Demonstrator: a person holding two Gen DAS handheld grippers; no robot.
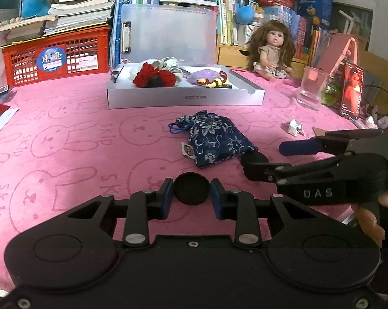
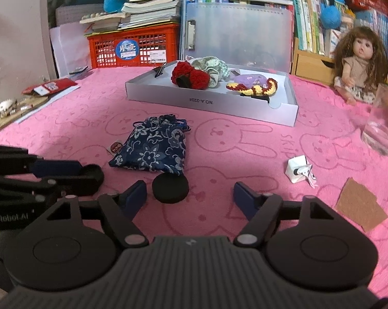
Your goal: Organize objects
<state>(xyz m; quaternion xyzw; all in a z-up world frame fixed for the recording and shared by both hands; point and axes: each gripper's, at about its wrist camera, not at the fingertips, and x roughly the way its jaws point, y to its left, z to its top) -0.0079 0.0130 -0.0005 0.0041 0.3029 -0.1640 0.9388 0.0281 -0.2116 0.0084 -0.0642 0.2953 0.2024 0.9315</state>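
Left claw [image 1: 191, 193] clamped on black disc [image 1: 191, 188], right claw [image 2: 190, 195] open and empty; pouch [image 1: 214, 139] not yet in tray [image 1: 186, 100] holding crochet pieces [image 1: 155, 77].

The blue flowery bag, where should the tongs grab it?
Grab the bag at its gathered neck, coming from above. The cord cinches it narrow there, while the body lies flat and wide on the pink cloth.

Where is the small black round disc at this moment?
In the left wrist view the black disc sits low at centre, between the pads of the left tool, on the pink cloth, just in front of the blue floral pouch.
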